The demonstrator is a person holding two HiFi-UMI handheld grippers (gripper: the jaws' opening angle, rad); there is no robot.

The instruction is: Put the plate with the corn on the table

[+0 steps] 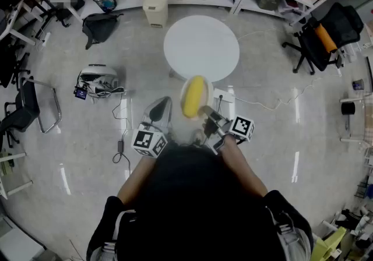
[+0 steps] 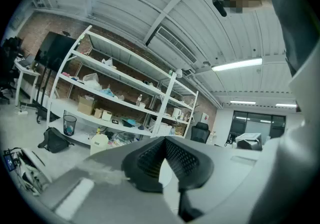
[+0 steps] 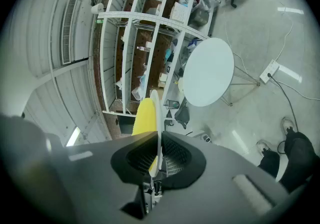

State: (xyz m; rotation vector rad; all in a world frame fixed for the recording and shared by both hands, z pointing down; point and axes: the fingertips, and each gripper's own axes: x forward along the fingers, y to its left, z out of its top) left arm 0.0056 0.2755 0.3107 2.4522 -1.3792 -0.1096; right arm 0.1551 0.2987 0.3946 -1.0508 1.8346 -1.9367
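A small white plate (image 1: 187, 98) carrying a yellow corn cob (image 1: 194, 95) hangs in the air just short of the round white table (image 1: 201, 47). My right gripper (image 1: 207, 113) is shut on the plate's near rim. In the right gripper view the plate (image 3: 156, 113) shows edge-on between the jaws, with the corn (image 3: 145, 116) on its left face and the table (image 3: 210, 70) farther ahead and below. My left gripper (image 1: 160, 108) floats beside the plate on its left, apart from it. Its pads (image 2: 150, 158) meet at the tips with nothing between them.
Under the table edge lie a white power strip (image 1: 224, 97) and cables on the grey floor. Black office chairs (image 1: 320, 38) stand right. A dark bag (image 1: 100, 25), a white bin (image 1: 155, 6) and shelving sit behind the table. A floor device (image 1: 96, 79) and a chair (image 1: 29, 105) are left.
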